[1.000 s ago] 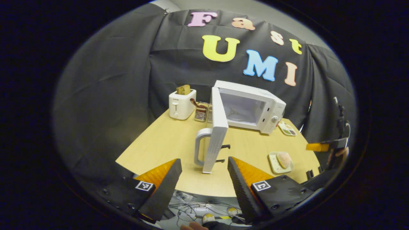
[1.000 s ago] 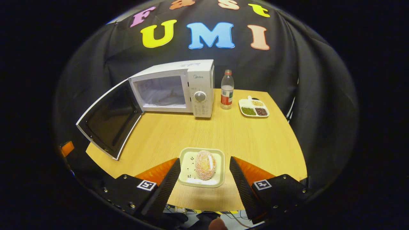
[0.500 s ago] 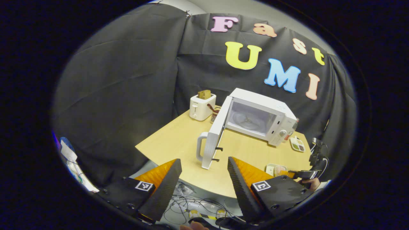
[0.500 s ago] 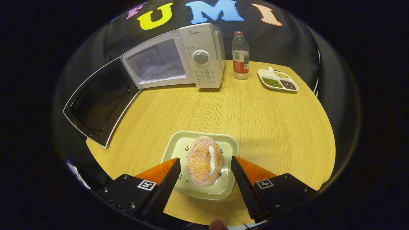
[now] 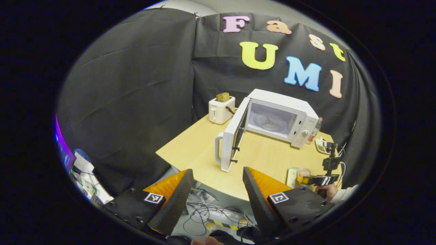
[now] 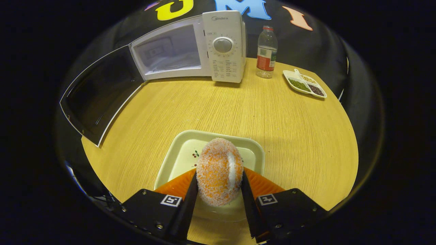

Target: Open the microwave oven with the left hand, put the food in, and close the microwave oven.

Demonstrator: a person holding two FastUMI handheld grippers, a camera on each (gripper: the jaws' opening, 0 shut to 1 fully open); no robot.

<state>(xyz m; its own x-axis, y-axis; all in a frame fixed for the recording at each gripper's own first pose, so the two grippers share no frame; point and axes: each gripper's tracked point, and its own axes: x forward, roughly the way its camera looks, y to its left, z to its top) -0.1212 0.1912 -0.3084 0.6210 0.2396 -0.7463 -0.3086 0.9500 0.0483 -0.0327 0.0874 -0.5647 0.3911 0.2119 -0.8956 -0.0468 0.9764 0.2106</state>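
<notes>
The white microwave point(image 6: 223, 44) stands at the back of the wooden table point(image 6: 272, 129), its door point(image 6: 98, 92) swung wide open to the left and its cavity bare. A crumb-coated orange bun, the food point(image 6: 219, 166), lies on a pale square plate point(image 6: 180, 153) near the front edge. My right gripper point(image 6: 219, 175) is shut on the bun, one finger on each side. In the left gripper view my left gripper point(image 5: 217, 177) is open and holds nothing, off the table's near edge, well back from the door handle point(image 5: 218, 148) of the microwave point(image 5: 279, 119).
A water bottle point(image 6: 266, 52) and a divided dish of beans point(image 6: 305, 83) stand right of the microwave. A white toaster point(image 5: 221, 109) sits at the far left corner. Cables point(image 5: 211, 214) lie on the floor below the table edge.
My right gripper moved forward over the plate and shut on the bun. My left gripper pulled back from the open door, away from the table.
</notes>
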